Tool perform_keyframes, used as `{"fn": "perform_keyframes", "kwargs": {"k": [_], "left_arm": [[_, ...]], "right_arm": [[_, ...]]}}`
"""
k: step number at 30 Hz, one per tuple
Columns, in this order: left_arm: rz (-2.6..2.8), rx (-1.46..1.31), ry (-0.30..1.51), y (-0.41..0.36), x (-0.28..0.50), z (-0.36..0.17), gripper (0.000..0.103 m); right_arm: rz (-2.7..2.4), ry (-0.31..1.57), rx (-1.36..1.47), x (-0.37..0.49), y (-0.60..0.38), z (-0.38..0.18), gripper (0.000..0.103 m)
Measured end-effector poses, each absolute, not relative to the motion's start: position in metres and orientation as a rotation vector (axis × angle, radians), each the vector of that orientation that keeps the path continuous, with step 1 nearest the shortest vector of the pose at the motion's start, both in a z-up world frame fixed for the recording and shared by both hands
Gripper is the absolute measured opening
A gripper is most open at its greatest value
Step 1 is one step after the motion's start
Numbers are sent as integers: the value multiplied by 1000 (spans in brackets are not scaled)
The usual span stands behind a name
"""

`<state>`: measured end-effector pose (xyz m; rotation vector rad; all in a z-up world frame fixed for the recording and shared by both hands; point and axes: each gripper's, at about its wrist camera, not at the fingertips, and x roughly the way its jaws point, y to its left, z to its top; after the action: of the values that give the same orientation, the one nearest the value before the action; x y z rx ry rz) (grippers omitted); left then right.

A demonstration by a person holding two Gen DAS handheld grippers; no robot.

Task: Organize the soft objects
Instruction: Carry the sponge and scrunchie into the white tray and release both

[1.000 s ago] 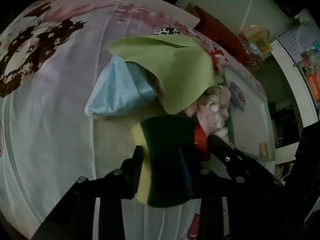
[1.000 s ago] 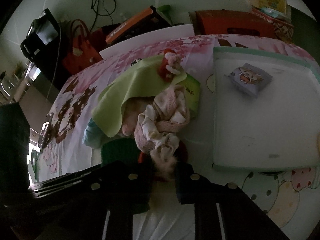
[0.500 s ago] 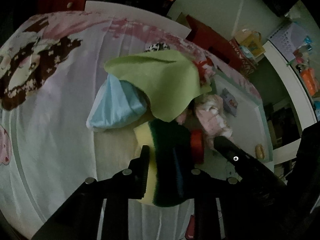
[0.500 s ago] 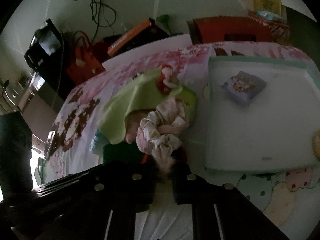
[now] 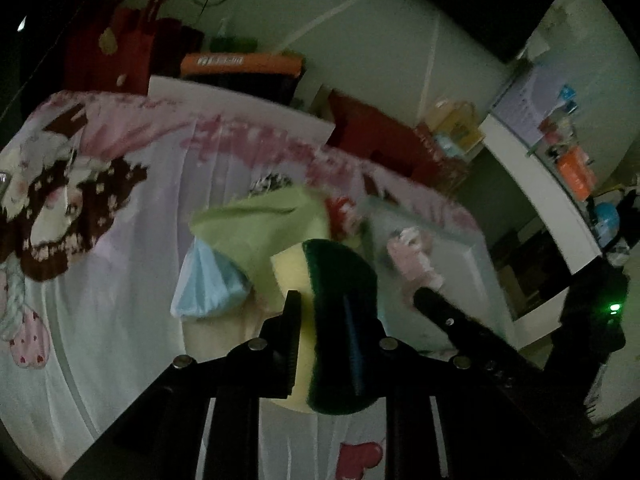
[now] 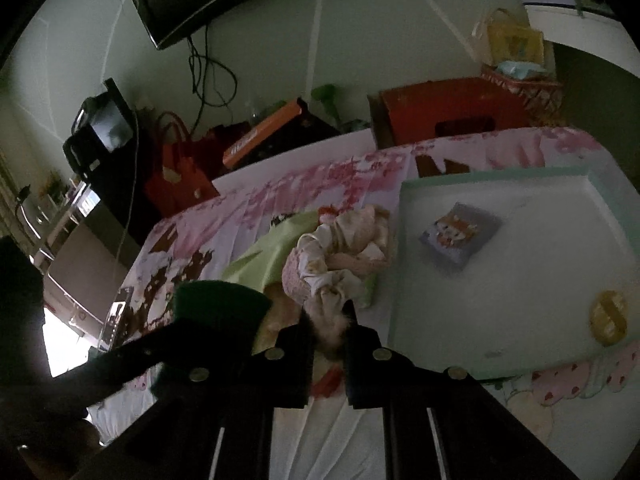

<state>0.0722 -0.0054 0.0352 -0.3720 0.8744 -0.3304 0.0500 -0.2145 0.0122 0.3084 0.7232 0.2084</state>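
Sponge [image 5: 320, 316], yellow w/ dark green scrub side, sits clamped edge-up between the fingers of the left tool [image 5: 326, 330], lifted above the bedsheet [image 5: 120, 280]; its lower end is cut off behind the tool body. Right finger is mostly lost against the dark green face.

Right tool [image 6: 329, 340] is closed on the fluffy tail of a pink-and-cream plush bundle [image 6: 336, 256], which hangs forward off its tips, just beside the white tray [image 6: 520, 300]. Exact shape of the plush is hard to read: crumpled, dim light. A red bit shows under the tool, partly hidden, can't say what it is.

Rel. to the sponge: lime green cloth [image 5: 260, 228] just behind it, partly blocked by it; light blue cloth [image 5: 212, 280] pokes out from under the green one, to the left. Plush bundle is to the right in the left wrist view, blurred. Beyond it the tray holds a small printed packet [image 6: 460, 236] and a yellow round thing [image 6: 610, 316] near its rim, too dim to identify.
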Motion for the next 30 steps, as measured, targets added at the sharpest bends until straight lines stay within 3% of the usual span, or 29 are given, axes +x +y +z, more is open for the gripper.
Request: {"fn": "perform_keyframes", "kwargs": {"k": [11,22,30], "left_arm": [[-470,-292,744,-61,89,61,21],[-533,-174,826,-122,113,53,21],[-584,-143,887,-167,130,14,22]], "right_arm": [[43,661,304,56,-258,25,13],[-198,669,399,66,-337,14,13],[-309,674,462,60,-380,0,13]]}}
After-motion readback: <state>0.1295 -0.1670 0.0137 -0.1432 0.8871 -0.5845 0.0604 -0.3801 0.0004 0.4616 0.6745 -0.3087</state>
